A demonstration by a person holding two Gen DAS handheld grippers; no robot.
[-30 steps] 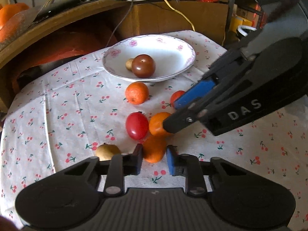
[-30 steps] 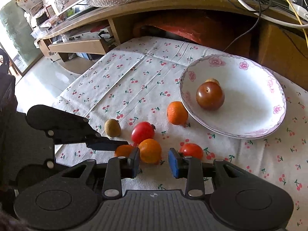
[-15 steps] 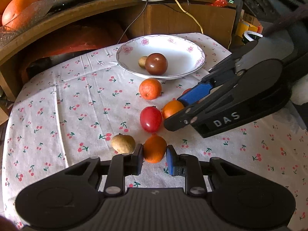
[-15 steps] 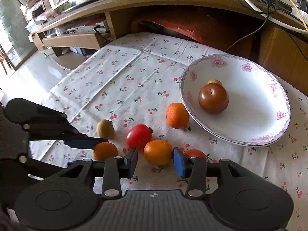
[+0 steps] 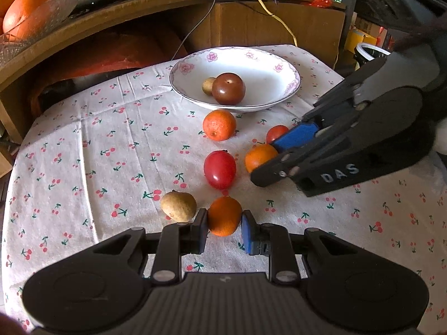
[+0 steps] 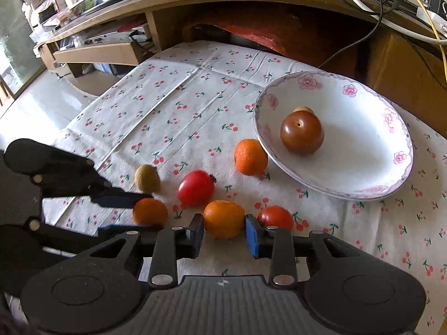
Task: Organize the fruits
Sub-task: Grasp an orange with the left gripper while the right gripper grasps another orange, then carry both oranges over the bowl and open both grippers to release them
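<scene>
In the left wrist view the left gripper (image 5: 225, 223) sits at bottom centre, its two pads closed against the sides of a small orange (image 5: 224, 215), which it grips low over the cherry-print tablecloth (image 5: 83, 145). Just left of that fruit lies a tan kiwi-like fruit (image 5: 178, 206), and just above it a red tomato (image 5: 220, 169).

In the right wrist view the right gripper (image 6: 223, 233) holds the bottom centre of the frame, pads pressed to either side of a second orange (image 6: 224, 218). It cannot be told whether this fruit is lifted or resting on the cloth. A smaller red tomato (image 6: 275, 217) lies just right of the blue pad, partly behind it. In the left wrist view the same gripper reaches in from the right edge, marked "DAS" on its body.

Further up the cloth, a third orange (image 5: 219, 124) rests just beside the near rim of a white floral bowl (image 5: 282, 83), which stands at upper centre of the left view and upper right of the right view. Inside the bowl are a dark brown-red round fruit (image 5: 228, 88) and a small tan fruit (image 5: 208, 85) touching it on the far left side. Behind, a wooden shelf (image 5: 111, 19) carries cables.
</scene>
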